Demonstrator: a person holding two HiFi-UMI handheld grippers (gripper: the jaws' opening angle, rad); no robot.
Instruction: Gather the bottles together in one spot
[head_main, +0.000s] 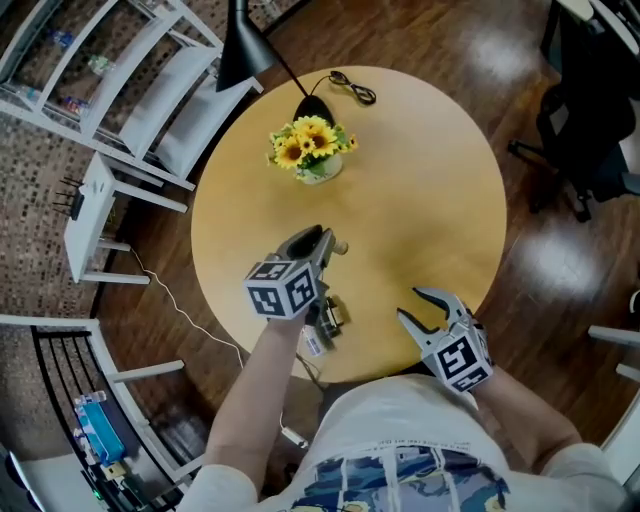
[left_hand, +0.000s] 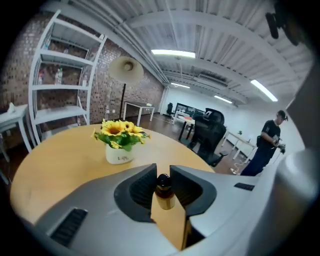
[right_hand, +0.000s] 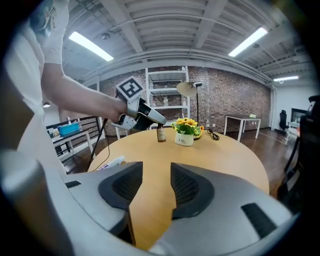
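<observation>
Left claw (head_main: 325, 243) is clenched on small amber glass bottle w/ black cap (left_hand: 164, 192), low over round wooden table (head_main: 440, 180) and near white pot of yellow sunflowers (head_main: 312, 150). I judge the step is bringing it to the gathering spot: keep the bottle upright, grip firm at neck, set base flat, only then let go. Right claw (head_main: 410, 304) is released, nothing btw. its jaws, near table edge. Left gripper view shows only cap & neck. Right gripper view shows the whole bottle (right_hand: 161, 134), its base at or just above the table, I cannot tell which.
</observation>
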